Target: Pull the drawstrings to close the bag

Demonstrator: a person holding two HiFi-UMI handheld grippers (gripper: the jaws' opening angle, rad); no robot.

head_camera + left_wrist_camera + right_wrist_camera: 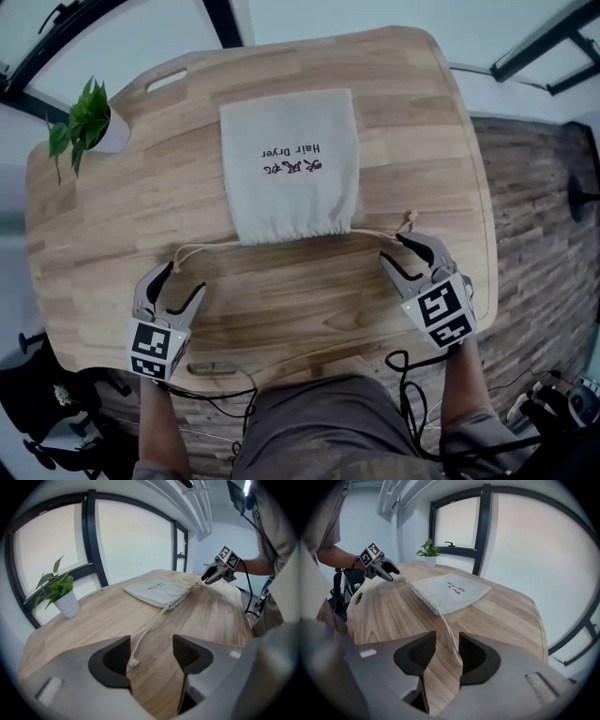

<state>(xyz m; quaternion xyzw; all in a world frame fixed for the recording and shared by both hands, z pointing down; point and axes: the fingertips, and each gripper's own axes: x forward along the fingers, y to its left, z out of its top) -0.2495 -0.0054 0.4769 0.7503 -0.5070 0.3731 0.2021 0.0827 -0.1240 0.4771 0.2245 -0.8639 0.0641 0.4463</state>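
Bag between left tongs and right tongs, seemingly apart

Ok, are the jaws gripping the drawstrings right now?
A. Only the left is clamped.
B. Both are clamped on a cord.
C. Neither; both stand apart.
C: the left gripper has its jaws apart, with the left drawstring ending in a knot beside one jaw. The right gripper is apart too, and the right drawstring runs between its jaws unpinched.

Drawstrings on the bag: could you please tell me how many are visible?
2. The left drawstring trails from the bag's gathered mouth toward the left hand-held gripper; the right drawstring toward the right hand-held gripper.
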